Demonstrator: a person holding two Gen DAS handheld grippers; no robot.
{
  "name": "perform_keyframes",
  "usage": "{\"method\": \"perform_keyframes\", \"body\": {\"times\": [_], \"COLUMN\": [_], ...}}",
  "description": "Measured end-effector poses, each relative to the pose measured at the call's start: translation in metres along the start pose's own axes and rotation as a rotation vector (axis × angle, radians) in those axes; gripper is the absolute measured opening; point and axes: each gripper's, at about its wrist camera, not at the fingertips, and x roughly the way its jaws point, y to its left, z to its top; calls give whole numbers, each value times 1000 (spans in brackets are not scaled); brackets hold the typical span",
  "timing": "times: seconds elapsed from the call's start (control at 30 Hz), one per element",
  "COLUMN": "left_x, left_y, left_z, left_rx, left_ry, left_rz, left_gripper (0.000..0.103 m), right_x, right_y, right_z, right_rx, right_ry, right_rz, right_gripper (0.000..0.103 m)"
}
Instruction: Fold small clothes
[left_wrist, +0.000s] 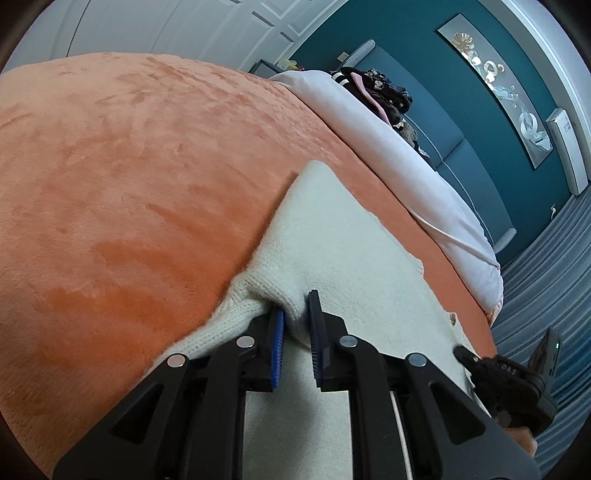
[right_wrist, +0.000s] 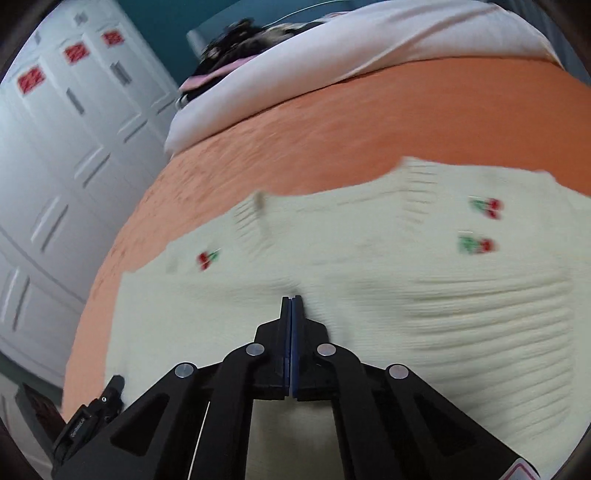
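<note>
Cream knit sweater (right_wrist: 369, 295) w/ cherry motifs spread flat on orange blanket (left_wrist: 129, 166) over the bed; pale duvet (left_wrist: 406, 162) beyond it, dark clothes heap (left_wrist: 380, 92) further back by the teal headboard. Left gripper (left_wrist: 297, 314): jaws nearly closed, clamped on a bunched fold of knit at the sweater's edge; fabric visibly pinched between the blue pads. Right gripper (right_wrist: 292, 301): jaws fully closed, pads together, tips down at the mid-body of the sweater; no fabric seen between them, so prob. pressing or just resting, not gripping. Likely step: first fold, left side lifted across while right pins the crease line. To do well: keep right tip firm on the intended fold line; carry left edge low and level so knit doesn't stretch or drag the whole piece; take only the layers meant to move; lay edge down square to the hem before letting go. Hard to tell: right view motion-blurred, so rib detail and tip contact w/ fabric unclear; sleeves' layout uncertain; near hem cut off by gripper bodies in both views; how many layers left has caught, can't say.
</note>
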Motion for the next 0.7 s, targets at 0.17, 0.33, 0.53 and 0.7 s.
{"method": "perform_keyframes", "body": {"times": [0.17,0.33,0.53,0.7], "left_x": [0,-14,-131,-210], "left_y": [-2,-4,20,67], "left_z": [0,8,-16,-60], "left_rx": [2,0,28,-70], "left_ry": [5,81,146,256], "left_rz": [7,0,26,79], "left_gripper": [13,18,90,91], "right_x": [-82,-165,-292,-334], "right_y": [-52,-81,-153,-157], "right_z": [-19,-95,-208,-276], "right_rx": [64,41,149,207], "right_ry": [-88,-70,24,98], "right_rz": [-102,-187,-232,-142], "right_gripper": [14,40,68,73]}}
